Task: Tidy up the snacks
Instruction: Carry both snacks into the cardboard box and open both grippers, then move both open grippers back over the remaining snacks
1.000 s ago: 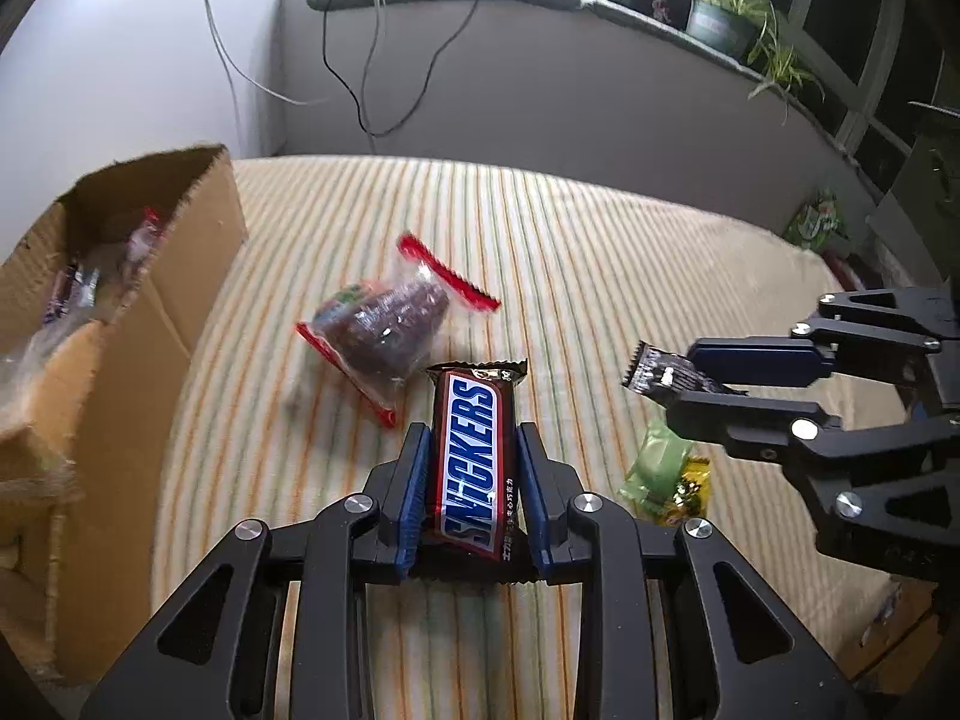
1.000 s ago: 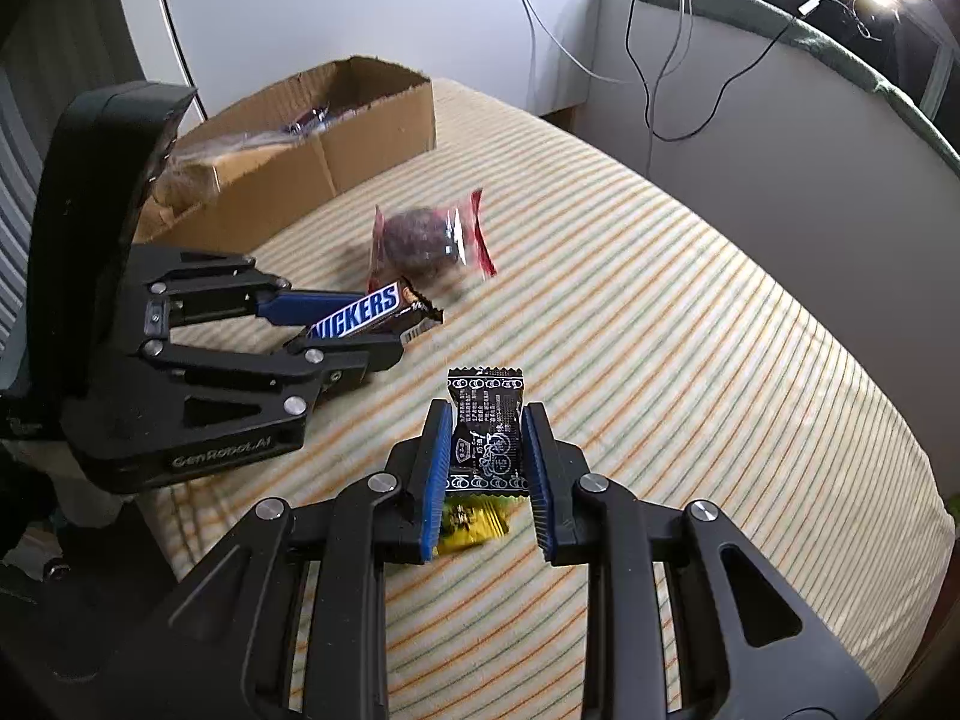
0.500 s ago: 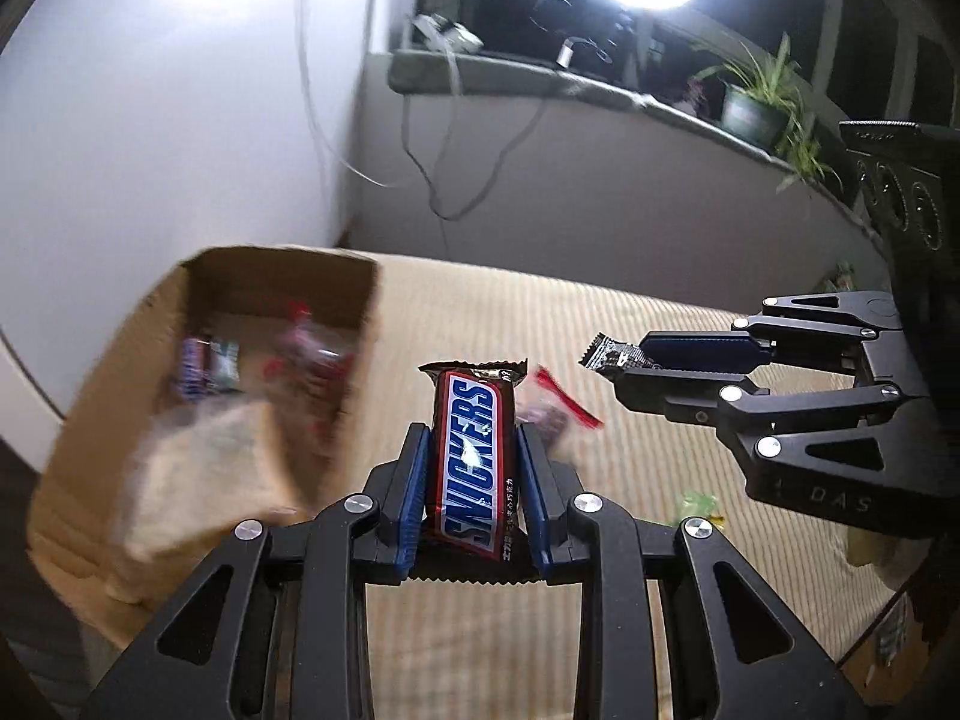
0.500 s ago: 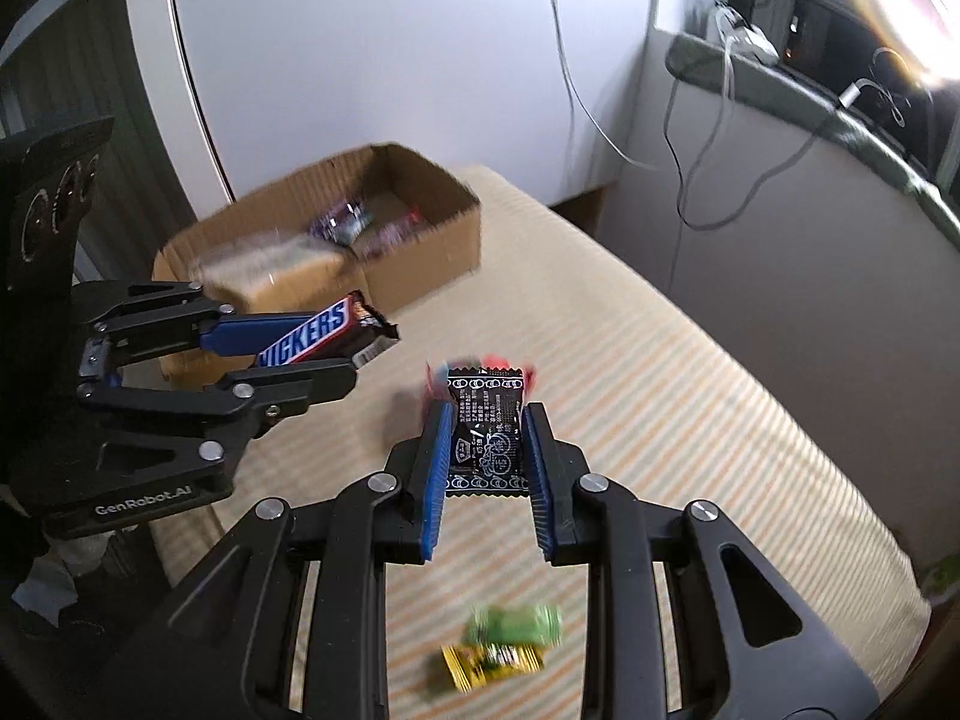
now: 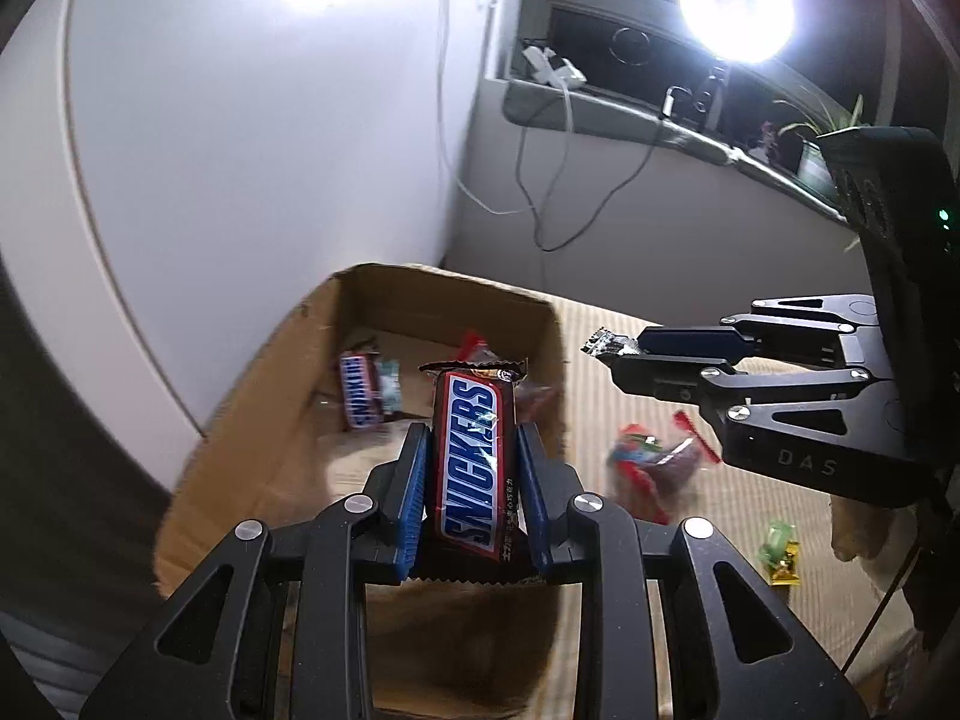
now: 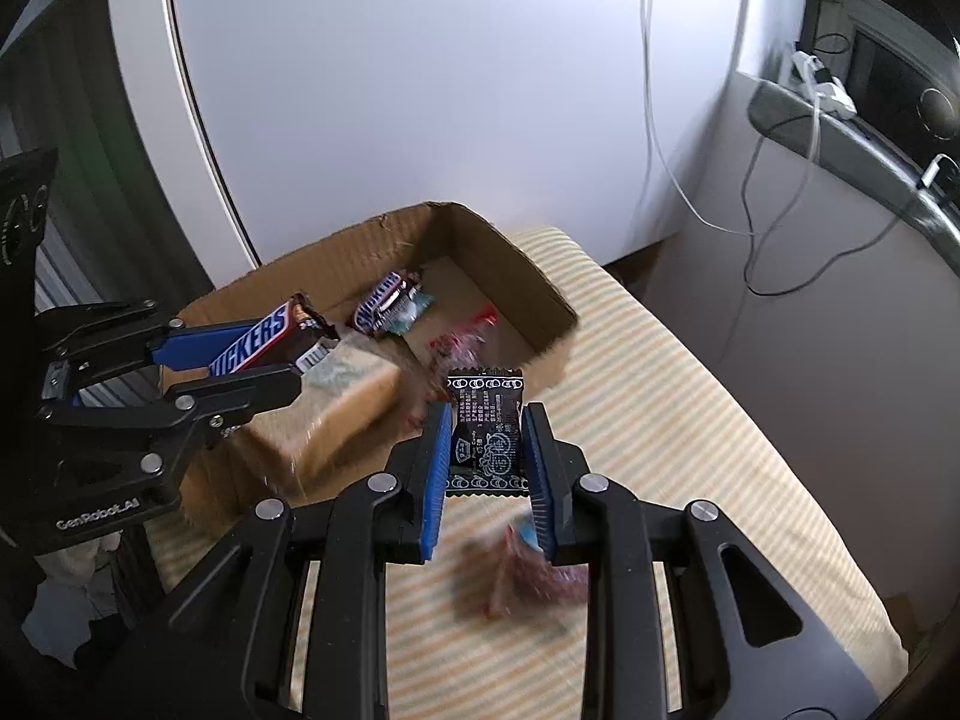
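Snickers bar sits clamped between the left gripper's fingers.

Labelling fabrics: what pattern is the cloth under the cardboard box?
The cloth has thin orange and green stripes on cream, clearest in the right wrist view beside the cardboard box.
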A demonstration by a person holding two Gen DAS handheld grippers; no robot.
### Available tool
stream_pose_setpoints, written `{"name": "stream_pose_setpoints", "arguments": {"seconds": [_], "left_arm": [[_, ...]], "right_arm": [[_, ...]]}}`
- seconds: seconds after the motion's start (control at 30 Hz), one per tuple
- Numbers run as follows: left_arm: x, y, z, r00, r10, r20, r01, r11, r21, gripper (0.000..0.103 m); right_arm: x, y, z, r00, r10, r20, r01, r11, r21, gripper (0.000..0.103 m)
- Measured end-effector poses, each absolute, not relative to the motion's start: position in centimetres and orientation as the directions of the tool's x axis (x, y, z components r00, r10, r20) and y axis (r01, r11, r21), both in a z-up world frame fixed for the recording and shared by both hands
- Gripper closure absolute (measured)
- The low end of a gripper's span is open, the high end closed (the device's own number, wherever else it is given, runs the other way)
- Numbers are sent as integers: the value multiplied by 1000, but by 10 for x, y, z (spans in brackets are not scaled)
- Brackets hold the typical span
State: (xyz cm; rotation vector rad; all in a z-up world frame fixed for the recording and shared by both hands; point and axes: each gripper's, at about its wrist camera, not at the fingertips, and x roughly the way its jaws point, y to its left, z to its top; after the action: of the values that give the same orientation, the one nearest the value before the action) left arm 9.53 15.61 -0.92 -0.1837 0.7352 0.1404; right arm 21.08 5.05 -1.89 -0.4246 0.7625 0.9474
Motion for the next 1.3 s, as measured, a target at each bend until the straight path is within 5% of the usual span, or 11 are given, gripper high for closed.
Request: {"name": "stream_pose_setpoints", "arguments": {"seconds": [0.7, 0.77, 0.93, 1.3], "left_arm": [[97, 183, -17, 722, 112, -683, -250, 963, -106, 75], [97, 184, -17, 722, 121, -681, -258, 961, -103, 60], [94, 182, -13, 729, 130, -673, -260, 961, -95, 59], [83, 164, -2, 745, 116, -657, -233, 968, -94, 59]], "right_arm": [[220, 102, -35, 298, 567, -768, -872, 488, 22, 78], [220, 102, -34, 301, 566, -767, -871, 491, 20, 74], [219, 95, -29, 324, 577, -750, -864, 503, 13, 44], [212, 65, -12, 360, 578, -732, -848, 531, 2, 26]]}}
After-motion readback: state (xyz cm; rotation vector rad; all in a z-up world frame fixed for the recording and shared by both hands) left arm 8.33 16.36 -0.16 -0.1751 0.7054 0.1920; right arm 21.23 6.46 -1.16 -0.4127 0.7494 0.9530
